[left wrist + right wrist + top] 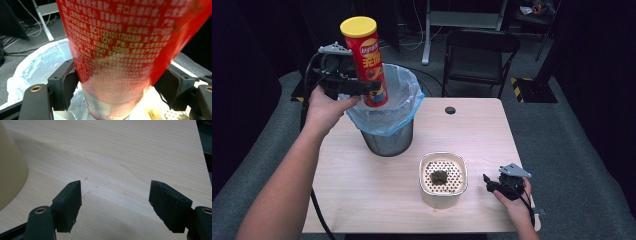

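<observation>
While the left gripper (362, 90) is squeezing the red chip can (367, 62) low down, the can is hanging over the bin (387, 130). It looks light, stiff and slippery, so holding its middle seems safer. The right gripper (492, 184) is resting open.

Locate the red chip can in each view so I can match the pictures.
High view: red chip can upper left, upright over the bin.
Left gripper view: can fills the centre between the black jaws.
Right gripper view: not in it.
Shared landmark: blue-lined bin.
</observation>
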{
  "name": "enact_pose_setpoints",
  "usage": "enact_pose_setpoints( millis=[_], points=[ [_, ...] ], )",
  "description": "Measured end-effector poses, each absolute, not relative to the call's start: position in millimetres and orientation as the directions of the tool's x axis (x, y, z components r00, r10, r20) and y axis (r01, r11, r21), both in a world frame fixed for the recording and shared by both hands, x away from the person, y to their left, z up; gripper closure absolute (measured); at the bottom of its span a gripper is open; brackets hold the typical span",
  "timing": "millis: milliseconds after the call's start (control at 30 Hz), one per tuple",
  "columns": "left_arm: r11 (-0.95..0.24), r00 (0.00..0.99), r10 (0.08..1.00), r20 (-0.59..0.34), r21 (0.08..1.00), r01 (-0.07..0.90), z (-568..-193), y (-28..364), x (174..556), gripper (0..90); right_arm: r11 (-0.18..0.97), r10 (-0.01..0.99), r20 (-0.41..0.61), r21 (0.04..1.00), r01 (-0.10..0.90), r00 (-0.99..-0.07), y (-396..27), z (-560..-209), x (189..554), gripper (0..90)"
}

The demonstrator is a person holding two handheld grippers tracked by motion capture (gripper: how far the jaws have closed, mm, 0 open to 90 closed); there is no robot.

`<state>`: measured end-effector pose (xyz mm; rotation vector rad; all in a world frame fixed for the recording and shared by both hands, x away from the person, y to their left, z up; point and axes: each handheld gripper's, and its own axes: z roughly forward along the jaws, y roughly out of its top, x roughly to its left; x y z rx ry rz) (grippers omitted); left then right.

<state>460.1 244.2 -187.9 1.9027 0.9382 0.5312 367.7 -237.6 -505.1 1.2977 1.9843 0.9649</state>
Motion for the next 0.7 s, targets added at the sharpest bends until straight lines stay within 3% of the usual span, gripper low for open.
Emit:
enact_pose_setpoints(
  millis=[700],
  points=[
    [-0.189,0.470,0.881,-0.060,0.865,0.466,-234,252,514,23.6,0.280,0.918,-0.066,0.807,0.519,-0.392,-236,-508,370,26.3]
  ],
)
